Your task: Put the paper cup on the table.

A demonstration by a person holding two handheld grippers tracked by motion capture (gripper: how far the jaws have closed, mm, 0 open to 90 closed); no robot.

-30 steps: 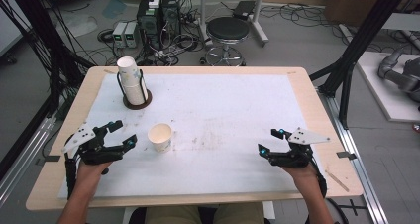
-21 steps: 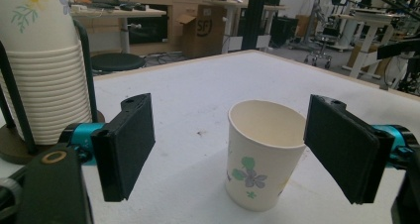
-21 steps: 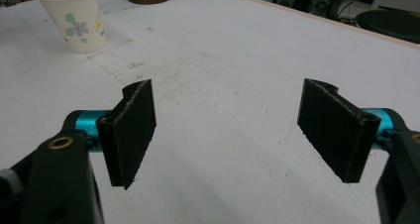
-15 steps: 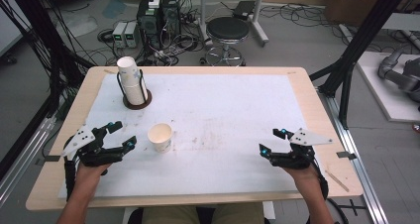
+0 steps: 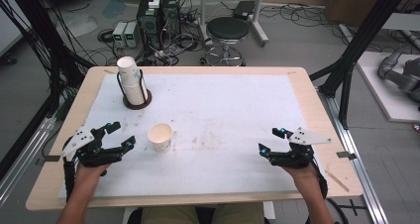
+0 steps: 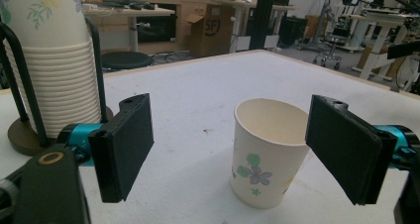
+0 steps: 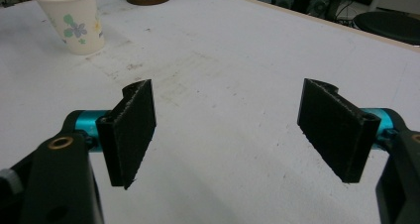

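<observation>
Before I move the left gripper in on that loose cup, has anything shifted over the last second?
Almost nothing. The left gripper has its jaws open beside the single paper cup; they have just been closing a little, then opening again, and the pads never touch the cup. The cup stands upright where it was. The right gripper is as open as before, and the stack of cups in its holder is unmoved.

A stack of cups [image 5: 130, 83] stands in its black wire holder [image 5: 141, 83] at the bench's [image 5: 307, 92] far left corner. Beyond the bench, a black stool [image 5: 227, 31], with computer boxes [image 5: 157, 16] to its left.
</observation>
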